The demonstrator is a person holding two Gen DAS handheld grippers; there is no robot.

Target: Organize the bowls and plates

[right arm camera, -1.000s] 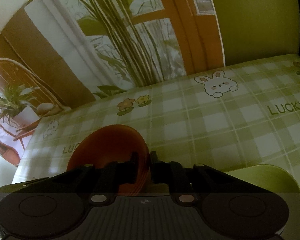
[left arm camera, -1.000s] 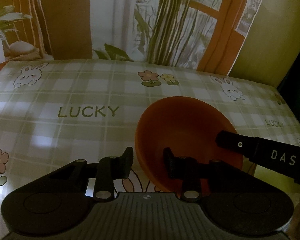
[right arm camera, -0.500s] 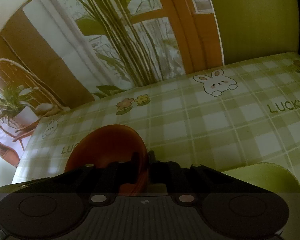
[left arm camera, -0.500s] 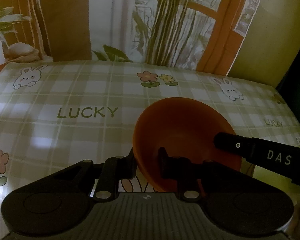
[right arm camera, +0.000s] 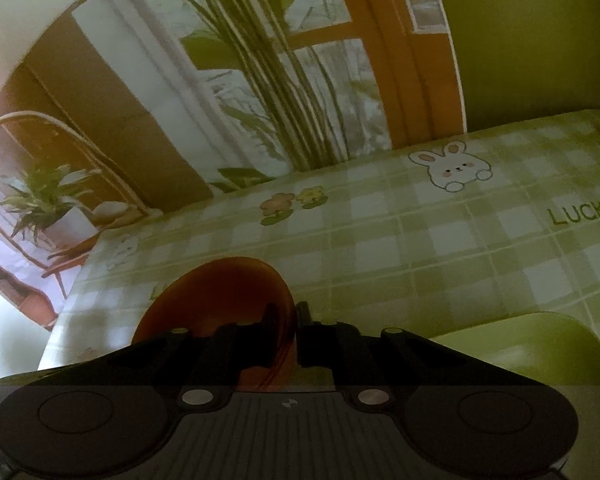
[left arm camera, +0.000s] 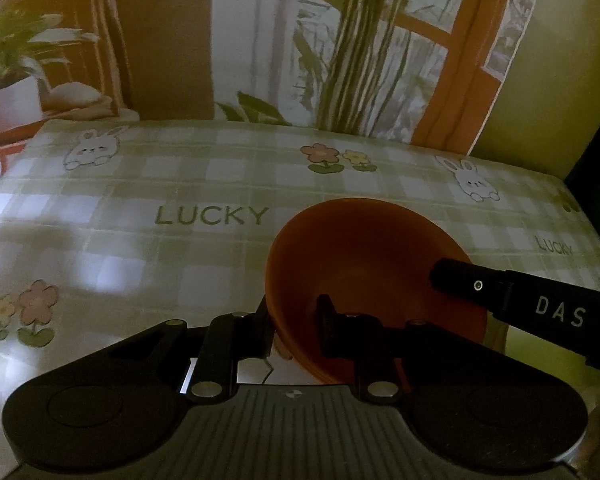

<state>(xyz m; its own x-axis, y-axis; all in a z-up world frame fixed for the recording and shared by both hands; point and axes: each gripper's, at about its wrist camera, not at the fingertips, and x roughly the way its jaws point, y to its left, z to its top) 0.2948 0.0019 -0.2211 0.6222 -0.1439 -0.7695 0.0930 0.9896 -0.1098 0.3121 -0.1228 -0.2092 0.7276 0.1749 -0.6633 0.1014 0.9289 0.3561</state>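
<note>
An orange bowl is tilted over the checked tablecloth. My left gripper is shut on its near left rim, one finger outside and one inside. My right gripper is shut on the bowl's right rim; its black finger marked DAS shows on the bowl's right side in the left wrist view. A green dish lies at the lower right of the right wrist view, beside the right gripper.
The table is covered by a green checked cloth with rabbits, flowers and LUCKY prints. A backdrop with a plant picture stands along the far edge. The table's left edge is near the bowl.
My left gripper has closed its fingers onto the bowl's left rim. The right gripper has kept its hold on the right rim. The bowl has barely moved.
</note>
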